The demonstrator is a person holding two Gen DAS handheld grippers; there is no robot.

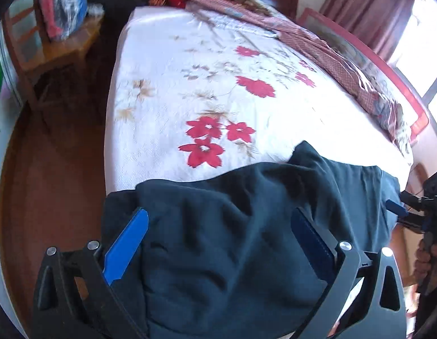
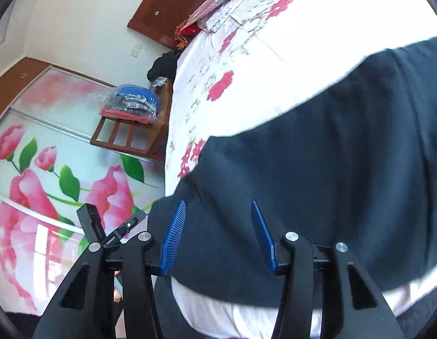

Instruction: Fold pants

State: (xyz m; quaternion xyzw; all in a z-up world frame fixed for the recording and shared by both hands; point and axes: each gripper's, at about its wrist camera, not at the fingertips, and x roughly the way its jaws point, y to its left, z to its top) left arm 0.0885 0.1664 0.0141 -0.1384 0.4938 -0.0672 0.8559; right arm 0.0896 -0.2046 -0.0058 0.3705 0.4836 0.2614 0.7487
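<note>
Dark navy pants (image 1: 232, 226) lie bunched across the near edge of a bed with a white sheet printed with red flowers (image 1: 207, 90). My left gripper (image 1: 218, 220) is open, its blue-padded fingers spread wide over the pants near their left end. My right gripper (image 2: 218, 212) is open too, its fingers partly apart above the pants (image 2: 317, 169) near the bed's edge. The right gripper also shows at the far right of the left wrist view (image 1: 399, 209), beside the pants' other end. Neither gripper holds cloth.
A wooden chair (image 1: 57, 48) with bagged clothes (image 1: 65, 8) stands left of the bed. A red patterned quilt (image 1: 345, 56) lies along the far side by the headboard. A wardrobe with a pink flower print (image 2: 49, 183) faces the bed. Brown floor (image 1: 54, 183) lies on the left.
</note>
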